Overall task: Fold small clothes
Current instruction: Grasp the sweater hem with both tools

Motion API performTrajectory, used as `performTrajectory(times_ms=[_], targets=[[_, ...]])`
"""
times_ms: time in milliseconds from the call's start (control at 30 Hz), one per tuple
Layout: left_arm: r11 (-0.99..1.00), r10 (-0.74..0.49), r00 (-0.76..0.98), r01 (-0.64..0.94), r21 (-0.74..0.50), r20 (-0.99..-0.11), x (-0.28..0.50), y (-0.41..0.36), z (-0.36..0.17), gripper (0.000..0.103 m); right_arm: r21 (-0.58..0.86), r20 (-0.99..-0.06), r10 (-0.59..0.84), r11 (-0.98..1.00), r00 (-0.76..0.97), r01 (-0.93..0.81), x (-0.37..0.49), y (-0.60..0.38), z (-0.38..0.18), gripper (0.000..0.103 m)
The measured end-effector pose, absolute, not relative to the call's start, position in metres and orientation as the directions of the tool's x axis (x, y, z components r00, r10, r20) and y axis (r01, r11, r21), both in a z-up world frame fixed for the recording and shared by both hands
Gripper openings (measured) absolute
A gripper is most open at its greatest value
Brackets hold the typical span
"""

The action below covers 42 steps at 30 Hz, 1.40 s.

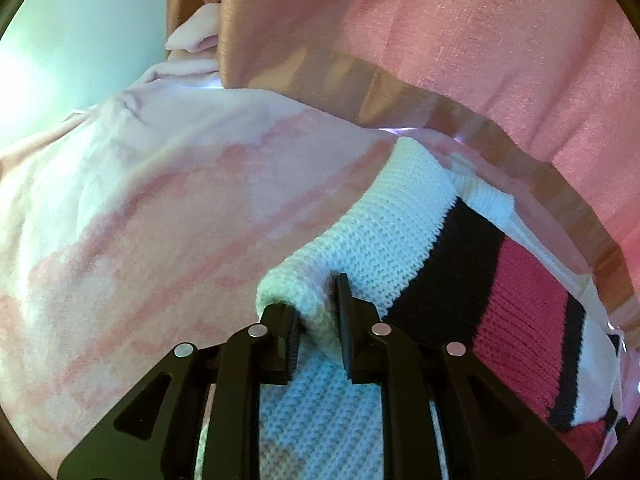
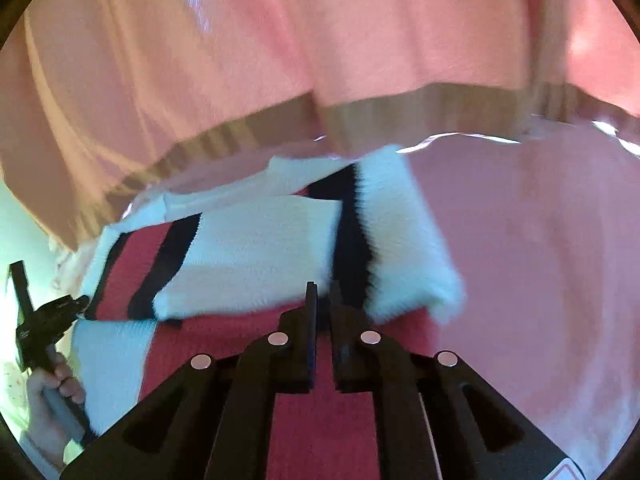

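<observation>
- Knit sweater [image 2: 248, 248]: white, black and red blocks, chunky rib, lying partly folded on pink fleece blanket [image 1: 140, 208], just below hanging pink curtain [image 1: 500, 60].
- Left gripper [image 1: 318, 312]: narrowly open, clamped on a rolled white knit edge between the fingers.
- Right gripper [image 2: 322, 300]: nearly closed, slim gap, tips at red/black knit; grip on fabric unclear, view blurred.

Sweater [image 1: 372, 240]: knit, white w/ black stripes & pinkish-red blocks; red panel nearest the right cam. Blanket [image 1: 140, 220] under it: pale pink w/ darker pink blotchy bands. Curtain [image 1: 500, 48] behind: salmon pink, tan-brown band along hem. Both tongs [image 1: 316, 312] black w/ silver round studs.
</observation>
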<state>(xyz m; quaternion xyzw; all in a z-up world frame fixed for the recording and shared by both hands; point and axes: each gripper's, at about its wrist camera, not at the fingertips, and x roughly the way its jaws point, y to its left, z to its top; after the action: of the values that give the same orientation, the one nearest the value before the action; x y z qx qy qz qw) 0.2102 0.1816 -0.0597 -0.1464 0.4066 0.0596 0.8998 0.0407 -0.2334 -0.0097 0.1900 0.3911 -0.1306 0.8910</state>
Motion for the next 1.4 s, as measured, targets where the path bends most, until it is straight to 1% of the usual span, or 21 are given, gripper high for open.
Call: performTrajectory(times_ms=[33, 67, 100, 133, 167, 267, 367, 433, 500, 533, 733, 833, 933, 967, 1000, 1033, 1067, 1100, 1133, 1167, 1400], targets=[[0.951, -0.031, 0.656, -0.213, -0.224, -0.754, 0.206, 0.182, -0.057, 0.019, 0.232, -0.747, -0.094, 0.891, 0.658, 0.39, 0.026, -0.234, -0.006, 0.012], [0.956, -0.062, 0.641, -0.183, -0.23, -0.765, 0.197, 0.181, -0.052, 0.03, 0.222, -0.755, -0.104, 0.889, 0.648, 0.401, 0.004, -0.234, -0.003, 0.02], [0.961, -0.079, 0.629, -0.157, -0.226, -0.774, 0.187, 0.18, -0.048, 0.049, 0.217, -0.766, -0.105, 0.886, 0.634, 0.409, -0.015, -0.235, -0.002, 0.034], [0.969, -0.091, 0.612, -0.128, -0.212, -0.786, 0.169, 0.18, -0.043, 0.06, 0.216, -0.782, -0.099, 0.883, 0.616, 0.416, -0.033, -0.232, 0.0, 0.041], [0.972, -0.097, 0.602, -0.112, -0.204, -0.793, 0.156, 0.182, -0.04, 0.075, 0.221, -0.803, -0.072, 0.886, 0.592, 0.407, -0.059, -0.234, 0.0, 0.045], [0.992, -0.072, 0.552, -0.045, -0.116, -0.831, 0.107, 0.193, -0.036, 0.079, 0.207, -0.86, -0.012, 0.905, 0.51, 0.371, -0.109, -0.225, -0.01, 0.049], [0.999, -0.032, 0.477, -0.018, -0.047, -0.878, 0.075, 0.215, -0.037, 0.083, 0.286, -0.886, 0.119, 0.901, 0.447, 0.327, -0.147, -0.206, -0.026, 0.05], [0.996, -0.028, 0.438, -0.06, -0.06, -0.899, 0.065, 0.237, -0.035, 0.086, 0.308, -0.887, 0.161, 0.904, 0.432, 0.296, -0.163, -0.196, -0.032, 0.05], [0.979, -0.101, 0.421, -0.12, -0.166, -0.902, 0.051, 0.255, -0.029, 0.086, 0.316, -0.875, 0.177, 0.914, 0.45, 0.255, -0.176, -0.182, -0.035, 0.057], [0.974, -0.124, 0.41, -0.125, -0.19, -0.904, 0.046, 0.258, -0.028, 0.086, 0.313, -0.872, 0.179, 0.92, 0.456, 0.238, -0.181, -0.175, -0.034, 0.058], [0.989, -0.107, 0.351, -0.06, -0.136, -0.93, 0.016, 0.234, -0.043, 0.086, 0.358, -0.846, 0.225, 0.912, 0.484, 0.201, -0.182, -0.156, -0.033, 0.059], [0.984, -0.098, 0.306, -0.111, -0.138, -0.947, 0.002, 0.232, -0.065, 0.087, 0.374, -0.835, 0.242, 0.908, 0.494, 0.187, -0.176, -0.15, -0.034, 0.059], [0.987, -0.058, 0.364, -0.117, -0.108, -0.929, -0.015, 0.227, -0.074, 0.089, 0.374, -0.824, 0.243, 0.912, 0.511, 0.169, -0.169, -0.147, -0.036, 0.054], [0.989, -0.047, 0.377, -0.11, -0.095, -0.925, -0.02, 0.223, -0.077, 0.089, 0.366, -0.82, 0.235, 0.916, 0.521, 0.164, -0.168, -0.146, -0.036, 0.044], [0.991, -0.036, 0.383, -0.105, -0.082, -0.923, -0.024, 0.219, -0.079, 0.086, 0.358, -0.822, 0.227, 0.92, 0.522, 0.162, -0.167, -0.147, -0.037, 0.026], [0.992, -0.037, 0.387, -0.098, -0.081, -0.921, -0.027, 0.216, -0.081, 0.084, 0.358, -0.823, 0.229, 0.919, 0.519, 0.162, -0.165, -0.148, -0.039, 0.015], [0.994, -0.032, 0.396, -0.083, -0.071, -0.918, -0.03, 0.21, -0.081, 0.071, 0.377, -0.819, 0.24, 0.91, 0.521, 0.174, -0.165, -0.153, -0.041, 0.008], [0.995, -0.036, 0.406, -0.067, -0.068, -0.913, -0.033, 0.207, -0.08, 0.051, 0.409, -0.807, 0.261, 0.894, 0.529, 0.182, -0.165, -0.158, -0.042, 0.007], [0.995, -0.068, 0.41, -0.044, -0.094, -0.91, -0.036, 0.204, -0.078, 0.036, 0.424, -0.798, 0.265, 0.886, 0.541, 0.191, -0.166, -0.162, -0.04, 0.007], [0.992, -0.105, 0.402, -0.027, -0.126, -0.909, -0.038, 0.203, -0.077, 0.016, 0.418, -0.787, 0.248, 0.887, 0.564, 0.194, -0.168, -0.167, -0.033, 0.007], [0.977, -0.211, 0.449, 0.075, -0.198, -0.868, -0.079, 0.175, -0.03, 0.014, 0.357, -0.719, 0.137, 0.914, 0.681, 0.192, -0.208, -0.207, 0.041, 0.006]])
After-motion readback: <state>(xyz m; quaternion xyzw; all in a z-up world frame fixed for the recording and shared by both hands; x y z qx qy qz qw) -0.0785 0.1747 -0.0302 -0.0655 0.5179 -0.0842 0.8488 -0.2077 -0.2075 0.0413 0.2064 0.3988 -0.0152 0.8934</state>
